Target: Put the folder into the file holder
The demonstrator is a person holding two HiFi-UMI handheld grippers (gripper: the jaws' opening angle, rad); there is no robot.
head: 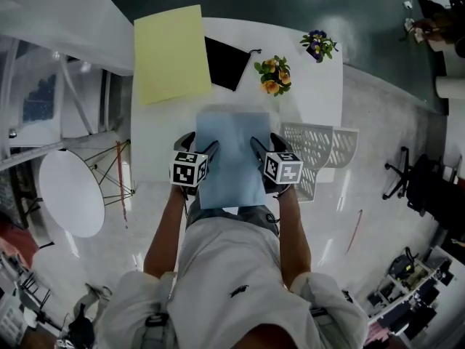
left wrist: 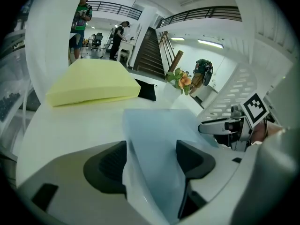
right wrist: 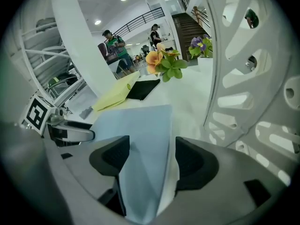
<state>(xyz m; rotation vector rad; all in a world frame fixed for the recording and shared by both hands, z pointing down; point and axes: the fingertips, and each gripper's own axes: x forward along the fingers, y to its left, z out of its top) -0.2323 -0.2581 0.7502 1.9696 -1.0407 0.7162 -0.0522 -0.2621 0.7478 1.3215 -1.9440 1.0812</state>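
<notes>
A light blue folder (head: 232, 158) lies flat at the front of the white table (head: 312, 86), its near end reaching past the table's edge. My left gripper (head: 200, 145) straddles its left edge and my right gripper (head: 267, 144) its right edge. In the left gripper view the folder (left wrist: 159, 125) runs between the dark pads (left wrist: 108, 165), which stand apart from it; the left gripper (left wrist: 152, 161) is open. The right gripper (right wrist: 150, 161) is open too, with the folder (right wrist: 136, 125) loose between its jaws. The white perforated file holder (head: 320, 147) stands just right of the folder.
A yellow folder (head: 171, 53) lies at the table's back left, a black pouch (head: 227, 62) beside it. Orange flowers (head: 274, 75) and a purple plant (head: 317, 44) stand at the back right. A round white side table (head: 69, 191) is on the floor to the left.
</notes>
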